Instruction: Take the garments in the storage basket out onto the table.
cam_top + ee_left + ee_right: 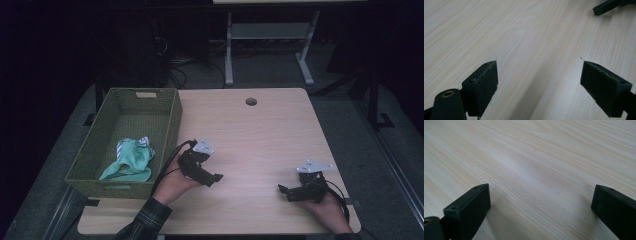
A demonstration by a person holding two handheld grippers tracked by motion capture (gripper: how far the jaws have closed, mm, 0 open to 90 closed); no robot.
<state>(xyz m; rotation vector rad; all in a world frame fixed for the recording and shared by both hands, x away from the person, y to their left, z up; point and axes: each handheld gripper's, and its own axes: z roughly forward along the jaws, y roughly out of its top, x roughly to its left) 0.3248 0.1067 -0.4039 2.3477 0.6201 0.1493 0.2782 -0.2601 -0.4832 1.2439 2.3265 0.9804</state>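
Both grippers rest low over the bare table (260,130), jaws spread apart and holding nothing: left gripper (216,178), right gripper (284,191). A cloth (129,161) lies in the basket (172,120) beside the left gripper.

Bare table (250,135) lies open between and beyond both hand-held grippers; only the green basket (172,122) walls off the left edge.

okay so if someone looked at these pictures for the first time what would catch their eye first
Probably the green woven basket at the table's left edge, with a crumpled teal cloth lying inside its near end. Next, the two black grippers over the bare wooden table: the left gripper just right of the basket, the right gripper near the front right corner. Both have their jaws spread wide with nothing between them.
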